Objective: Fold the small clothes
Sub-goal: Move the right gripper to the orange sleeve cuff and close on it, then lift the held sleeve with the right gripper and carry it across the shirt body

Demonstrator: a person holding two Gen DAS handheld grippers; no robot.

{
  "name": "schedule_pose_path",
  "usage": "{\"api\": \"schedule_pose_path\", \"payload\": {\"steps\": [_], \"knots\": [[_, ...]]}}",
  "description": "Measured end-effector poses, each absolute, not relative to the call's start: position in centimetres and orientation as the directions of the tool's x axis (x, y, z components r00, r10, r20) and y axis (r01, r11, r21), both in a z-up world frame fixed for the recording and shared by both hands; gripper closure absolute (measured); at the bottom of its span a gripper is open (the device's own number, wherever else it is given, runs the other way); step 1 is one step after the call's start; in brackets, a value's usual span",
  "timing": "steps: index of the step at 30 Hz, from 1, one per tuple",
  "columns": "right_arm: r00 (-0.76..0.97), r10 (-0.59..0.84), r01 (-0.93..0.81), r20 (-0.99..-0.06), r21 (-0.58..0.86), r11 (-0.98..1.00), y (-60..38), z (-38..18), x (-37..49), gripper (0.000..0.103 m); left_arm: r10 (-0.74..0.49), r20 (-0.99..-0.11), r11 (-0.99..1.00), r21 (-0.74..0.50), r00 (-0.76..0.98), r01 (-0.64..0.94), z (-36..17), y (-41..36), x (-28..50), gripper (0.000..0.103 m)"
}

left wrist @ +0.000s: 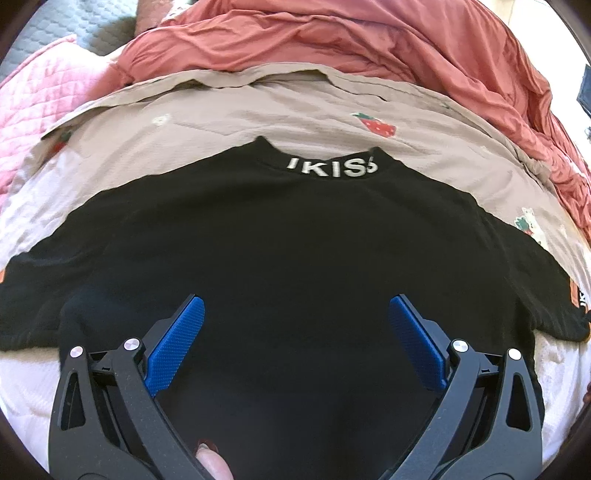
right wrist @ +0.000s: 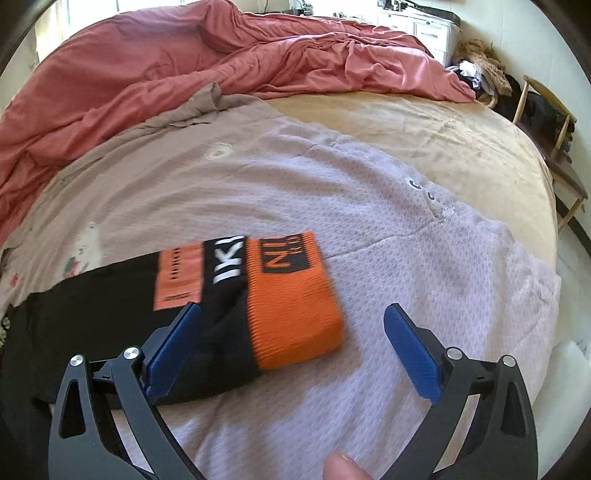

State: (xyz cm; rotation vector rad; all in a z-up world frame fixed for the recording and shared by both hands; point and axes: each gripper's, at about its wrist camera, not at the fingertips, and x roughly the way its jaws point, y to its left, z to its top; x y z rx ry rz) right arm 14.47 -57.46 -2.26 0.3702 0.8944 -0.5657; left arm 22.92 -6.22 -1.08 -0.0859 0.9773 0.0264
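A black top [left wrist: 280,236] lies spread flat on a bed, its neck away from the left camera. White letters reading roughly "IKISS" [left wrist: 332,169] run across the neckband. In the right wrist view, one sleeve [right wrist: 221,302] of the same top reaches out to the side and ends in a wide ribbed orange cuff [right wrist: 295,314] with dark lettering; a paler orange patch [right wrist: 179,280] sits further up the sleeve, with white letters between patch and cuff. This part of the picture is blurred.

The left hand-held gripper [left wrist: 295,306] hangs over the lower middle of the top with its blue-padded fingers [left wrist: 177,343] spread wide apart and nothing between them but the flat cloth below. A fingertip [left wrist: 212,467] shows at the bottom edge of that view.

The right hand-held gripper [right wrist: 293,314] is also open, its blue pads [right wrist: 410,354] set wide on either side of the orange cuff. The left-hand pad overlaps the black sleeve, but whether it touches the cloth cannot be told. Another fingertip [right wrist: 341,467] appears at the bottom.

Under the top lies a pale beige sheet [left wrist: 258,118] printed with small strawberries [left wrist: 376,123]. Beyond it, a rumpled salmon-red duvet [right wrist: 166,74] is bunched across the far side of the bed. A pink quilted cover [left wrist: 40,110] shows at the left, a tan sheet [right wrist: 424,133] at the right. Past the bed stand a wooden chair [right wrist: 546,122] and white drawers [right wrist: 428,29].
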Motion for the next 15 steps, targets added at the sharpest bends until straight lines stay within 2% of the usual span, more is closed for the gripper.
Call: {"api": "schedule_pose_path", "payload": {"steps": [1,2,6,12,13,15], "knots": [[0.493,-0.282,0.596,-0.823,0.083,0.798,-57.7,-2.6,14.7,0.037,-0.003,-0.829,0.997,-0.043,0.559,-0.058,-1.4,-6.6,23.2,0.009],[0.499,-0.252,0.588,-0.829,0.11,0.802,-57.8,-2.8,14.8,0.044,0.004,-0.83,0.998,-0.033,0.558,-0.056,-1.6,-6.6,23.3,0.009],[0.534,-0.224,0.565,-0.815,0.147,0.812,-57.5,-2.6,14.7,0.059,0.011,-0.832,0.999,-0.019,0.555,-0.049,-2.9,-6.5,23.4,0.009],[0.613,-0.211,0.532,-0.762,0.2,0.822,-57.1,-1.4,14.5,0.079,-0.035,-0.825,0.998,-0.06,0.564,-0.026,-3.7,-5.4,22.7,0.009],[0.627,-0.2,0.525,-0.753,0.22,0.822,-57.1,-1.2,14.5,0.086,-0.043,-0.824,0.998,-0.067,0.565,-0.022,-3.7,-5.3,22.7,0.009],[0.633,-0.191,0.515,-0.75,0.224,0.827,-56.8,-0.9,14.8,0.088,-0.054,-0.823,0.997,-0.08,0.566,-0.021,-3.8,-5.1,22.7,0.009]]}}
